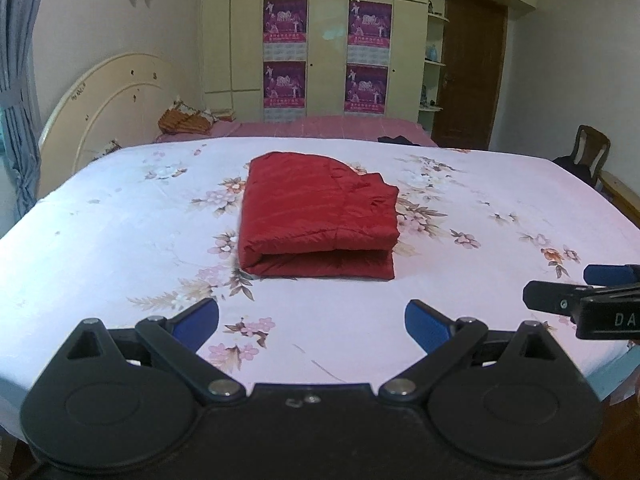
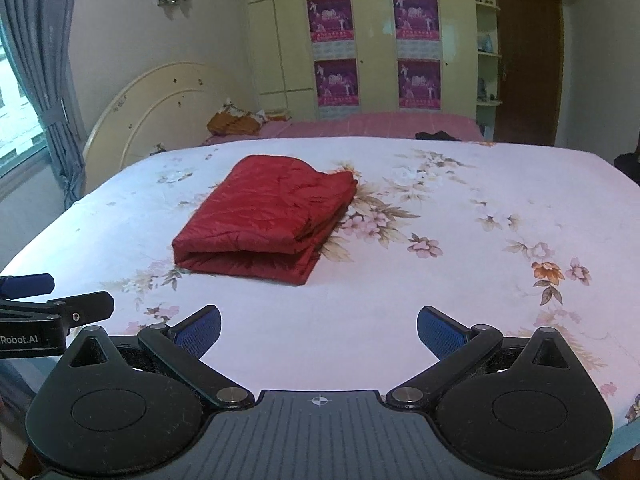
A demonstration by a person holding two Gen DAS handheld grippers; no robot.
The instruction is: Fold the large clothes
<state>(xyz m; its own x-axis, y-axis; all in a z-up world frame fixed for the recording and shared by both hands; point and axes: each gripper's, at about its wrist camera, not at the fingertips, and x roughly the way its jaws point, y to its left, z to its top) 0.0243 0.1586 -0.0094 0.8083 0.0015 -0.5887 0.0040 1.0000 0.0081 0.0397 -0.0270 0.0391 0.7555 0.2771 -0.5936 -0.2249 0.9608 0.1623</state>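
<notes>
Garment: the red padded garment (image 1: 318, 220) lies folded into a compact, layered rectangle near the middle of the floral bed sheet (image 1: 120, 240), well back from the near edge, its rounded fold facing that edge.
Why it lies so: the stacked layers and squared sides suggest the folding is finished or nearly so; it sits flat and untouched.
Left gripper (image 1: 312, 326): jaws spread wide, holding nothing, hovering over the near edge of the sheet, apart from the garment.
Right gripper (image 2: 319, 332): likewise wide open and empty, above the near edge, to the right of the left one.
Why held so: both appear drawn back, probably clear of the cloth after release.
Judgement: only a final tidy may remain.
</notes>
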